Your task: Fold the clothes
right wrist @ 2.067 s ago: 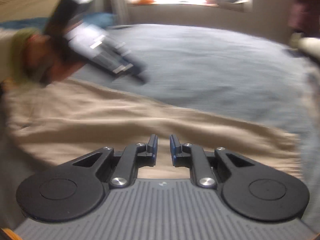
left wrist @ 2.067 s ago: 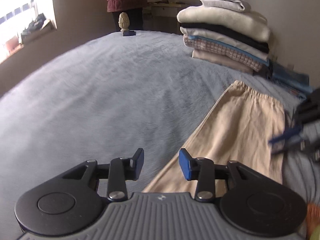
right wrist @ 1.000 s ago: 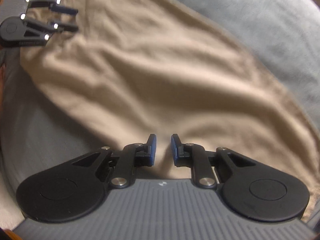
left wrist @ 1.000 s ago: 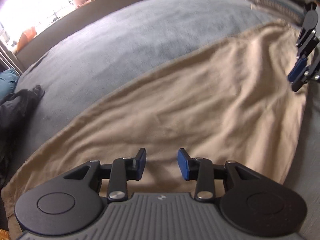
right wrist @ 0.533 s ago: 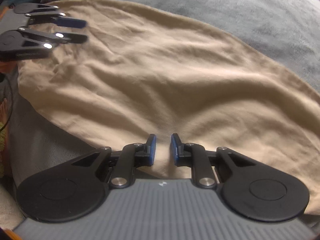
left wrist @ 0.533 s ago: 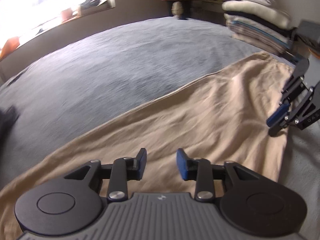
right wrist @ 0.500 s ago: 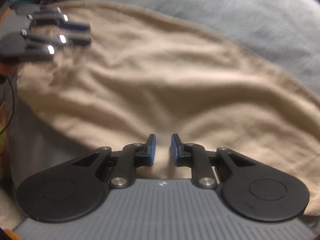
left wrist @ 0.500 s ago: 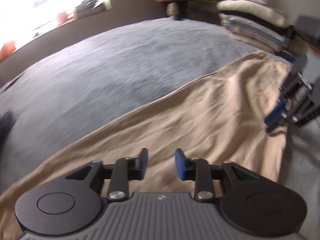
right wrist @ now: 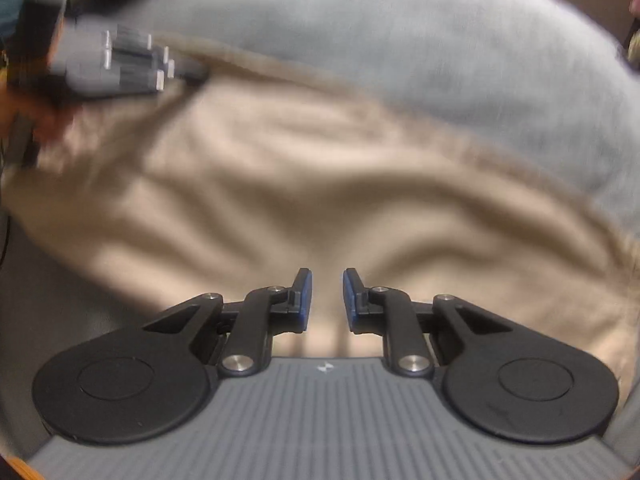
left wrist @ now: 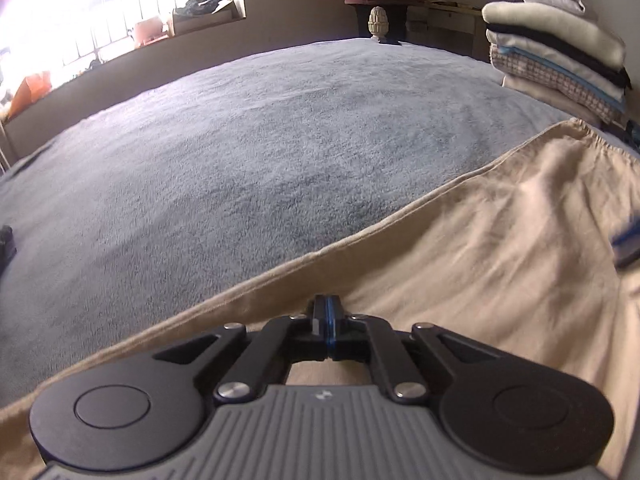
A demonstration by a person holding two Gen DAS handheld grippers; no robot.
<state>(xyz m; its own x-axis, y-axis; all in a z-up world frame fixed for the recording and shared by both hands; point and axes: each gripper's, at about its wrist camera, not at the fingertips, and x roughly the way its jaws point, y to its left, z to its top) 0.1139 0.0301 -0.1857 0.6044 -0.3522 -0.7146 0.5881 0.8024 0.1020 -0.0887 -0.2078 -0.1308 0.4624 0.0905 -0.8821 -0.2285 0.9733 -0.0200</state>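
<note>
Folded stack [left wrist: 560,52] done; beige trousers [left wrist: 500,264] lie unfolded on the bed [left wrist: 240,152]. Left gripper [left wrist: 327,312] pressed together, seemingly pinching their edge; right gripper [right wrist: 327,300] slightly spread, empty.

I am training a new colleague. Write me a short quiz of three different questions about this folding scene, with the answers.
1. True or false: the left hand-held gripper has its jaws together.
2. Multiple choice: where does the beige garment lie? A) on the grey blanket; B) on top of the stack of folded clothes; C) on a windowsill.
3. Short answer: is any cloth between the fingers of the right hand-held gripper?

Key: 1 true. 2 A. 3 No; its jaws stand apart above the garment with nothing between them.
</note>
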